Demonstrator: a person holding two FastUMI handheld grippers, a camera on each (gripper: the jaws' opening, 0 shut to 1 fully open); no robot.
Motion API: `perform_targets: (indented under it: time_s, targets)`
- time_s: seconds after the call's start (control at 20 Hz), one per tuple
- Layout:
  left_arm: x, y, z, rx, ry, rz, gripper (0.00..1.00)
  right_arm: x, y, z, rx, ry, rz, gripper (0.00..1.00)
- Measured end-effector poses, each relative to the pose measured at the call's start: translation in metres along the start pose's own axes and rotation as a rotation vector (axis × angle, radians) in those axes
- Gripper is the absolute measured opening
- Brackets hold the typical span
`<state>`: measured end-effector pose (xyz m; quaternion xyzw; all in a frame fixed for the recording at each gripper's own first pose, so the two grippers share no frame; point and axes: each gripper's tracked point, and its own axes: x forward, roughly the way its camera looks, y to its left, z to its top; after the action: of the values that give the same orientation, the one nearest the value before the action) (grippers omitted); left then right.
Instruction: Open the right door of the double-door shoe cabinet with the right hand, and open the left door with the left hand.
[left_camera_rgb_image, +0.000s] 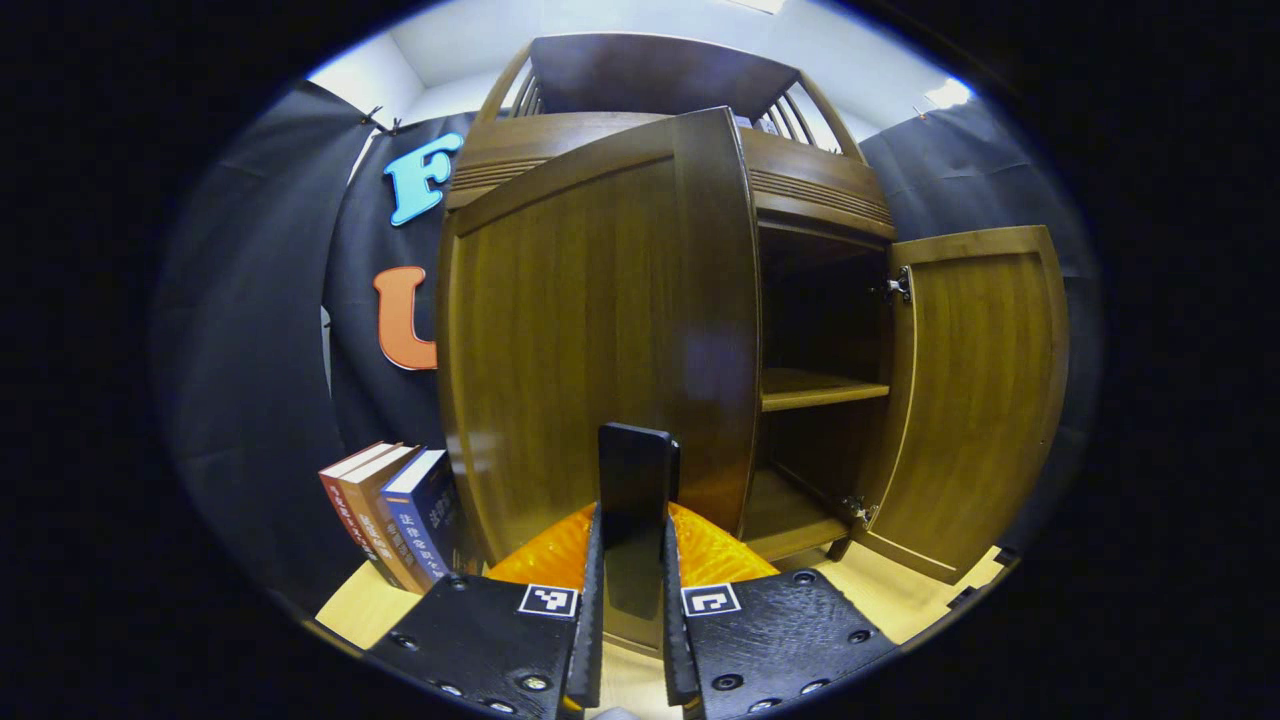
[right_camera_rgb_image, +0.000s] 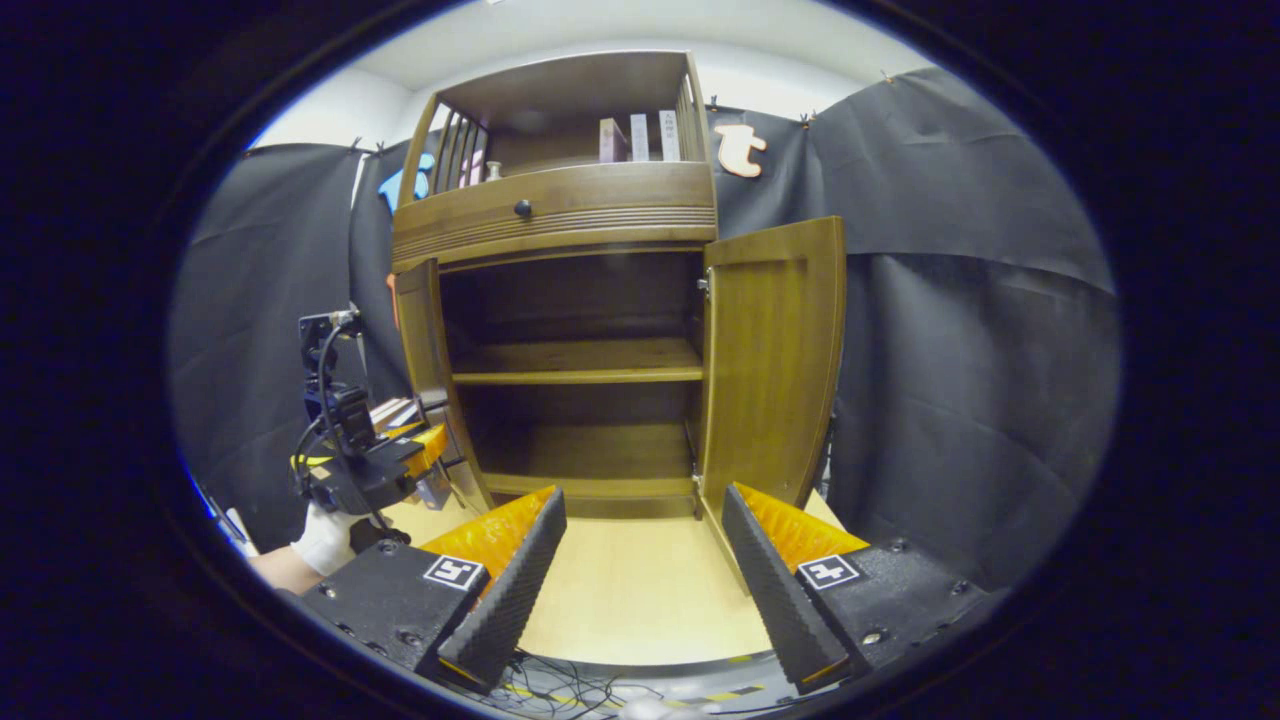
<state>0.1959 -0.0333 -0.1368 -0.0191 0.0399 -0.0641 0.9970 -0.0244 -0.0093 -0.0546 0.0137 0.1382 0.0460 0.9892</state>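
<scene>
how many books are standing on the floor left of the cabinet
3, in the left gripper view: leaning together at the cabinet's left side, a red-spined book outermost, a brown one in the middle, a blue one nearest the cabinet. More may hide behind.

Brown wooden shoe cabinet (right_camera_rgb_image: 560, 210), both doors swung open.

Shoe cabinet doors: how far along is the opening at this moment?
Right door already stands swung wide, and the right gripper is open, off it. Left door is swung out too, with the left gripper clamped on its handle. What looks left: letting go of that handle.
</scene>
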Motion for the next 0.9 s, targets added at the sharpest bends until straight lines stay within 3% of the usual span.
perform_targets:
  time_s: [0.6, 0.7, 0.75, 0.9]
  targets:
    - [-0.053, 0.063, -0.006, 0.021, 0.016, 0.083, 0.23, 0.009, 0.039, -0.008, 0.011, 0.021, 0.092, 0.99]
    - [-0.057, 0.074, -0.007, 0.025, 0.015, 0.107, 0.19, 0.011, 0.043, -0.009, 0.005, 0.022, 0.1, 0.99]
    - [-0.06, 0.08, -0.007, 0.028, 0.013, 0.116, 0.1, 0.012, 0.045, -0.01, 0.005, 0.023, 0.104, 0.99]
    - [-0.066, 0.094, -0.007, 0.027, 0.019, 0.116, 0.1, 0.015, 0.05, -0.013, 0.004, 0.032, 0.114, 0.99]
